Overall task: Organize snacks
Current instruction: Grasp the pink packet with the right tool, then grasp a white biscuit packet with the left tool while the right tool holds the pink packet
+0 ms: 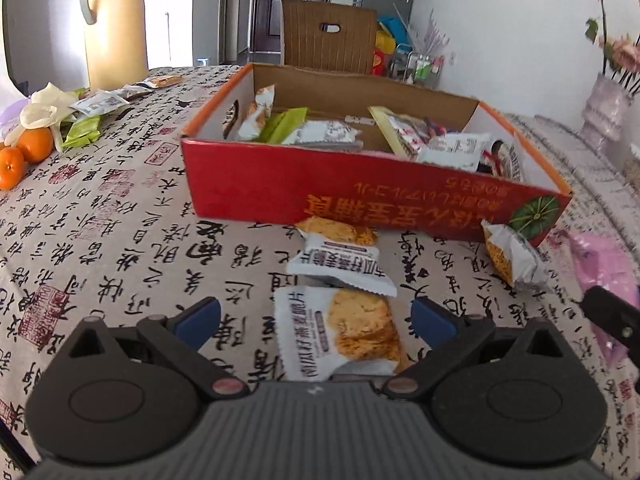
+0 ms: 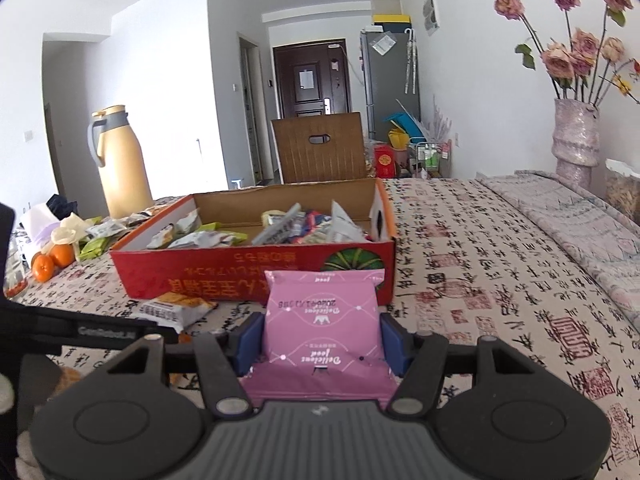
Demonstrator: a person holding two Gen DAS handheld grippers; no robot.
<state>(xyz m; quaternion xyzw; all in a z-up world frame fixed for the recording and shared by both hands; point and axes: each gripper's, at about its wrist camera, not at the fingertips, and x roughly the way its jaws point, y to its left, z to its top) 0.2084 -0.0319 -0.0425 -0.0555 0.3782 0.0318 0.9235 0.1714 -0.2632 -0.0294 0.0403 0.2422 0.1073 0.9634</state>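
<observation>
A red cardboard box (image 1: 360, 192) (image 2: 248, 276) stands open on the table with several snack packets inside. My left gripper (image 1: 318, 320) is open over the cloth in front of it. A white cracker packet (image 1: 336, 328) lies between its blue pads, which stand clear of it. Two more cracker packets (image 1: 340, 256) (image 1: 508, 256) lie against the box's near wall. My right gripper (image 2: 322, 340) is shut on a pink snack packet (image 2: 322, 320) and holds it upright just before the box's right end. That pink packet (image 1: 600, 264) also shows at the right of the left wrist view.
A calligraphy-print cloth (image 2: 500, 280) covers the table. A tan thermos jug (image 1: 114, 20), oranges (image 1: 24, 156) and loose packets (image 1: 100, 104) sit at the far left. A vase of dried roses (image 2: 576, 140) stands at the right, and a wooden chair (image 2: 320, 148) behind the box.
</observation>
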